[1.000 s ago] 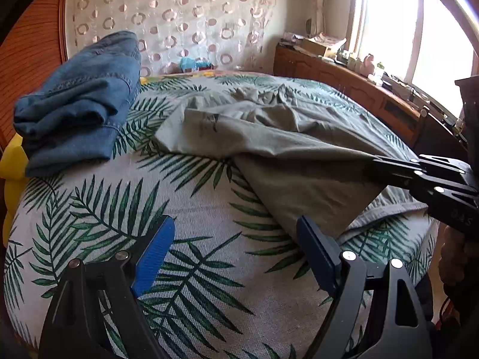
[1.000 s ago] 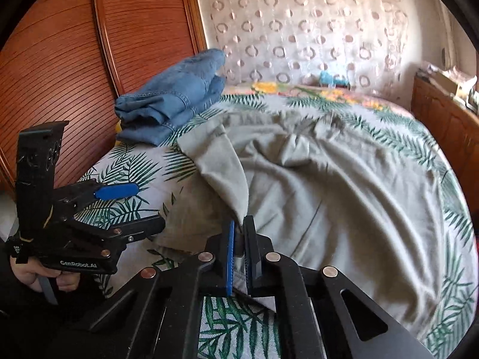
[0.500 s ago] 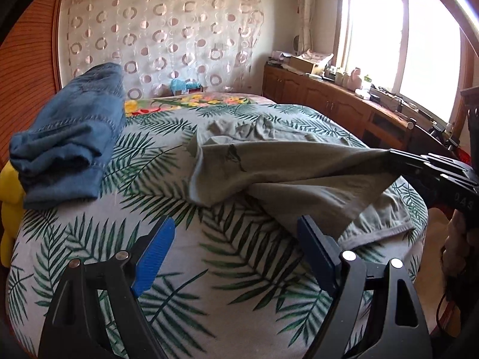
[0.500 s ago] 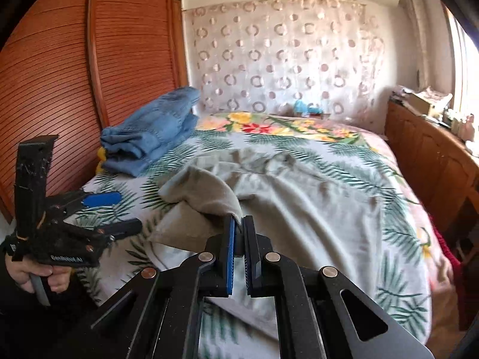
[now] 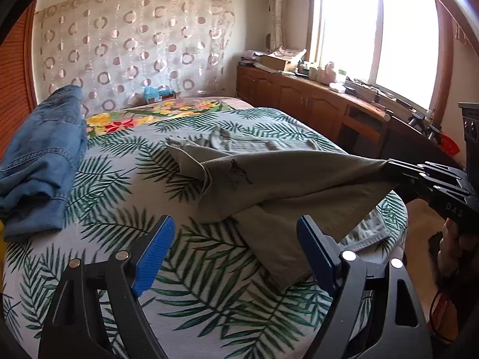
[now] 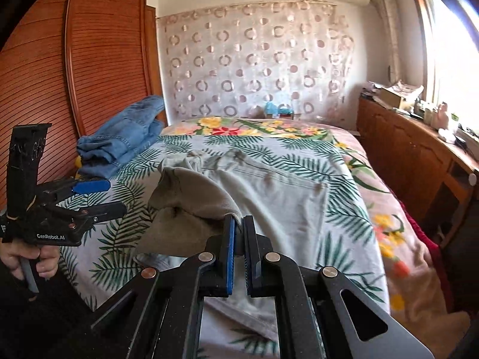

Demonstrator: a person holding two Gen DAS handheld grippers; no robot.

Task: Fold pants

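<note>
On the leaf-print bed [image 5: 98,209] lie the grey pants [image 5: 281,179], their far part flat on the cover and their near part lifted off it. At that raised end the right gripper [image 6: 238,224] has its jaws clamped on the cloth, pulling it into a taut ridge. Over bare bedspread, just beside the pants' hanging fold, the left gripper [image 5: 236,249] hovers with jaws wide apart, holding nothing. Folded jeans [image 5: 42,164] sit at the bed's left edge, well apart from the pants.
</note>
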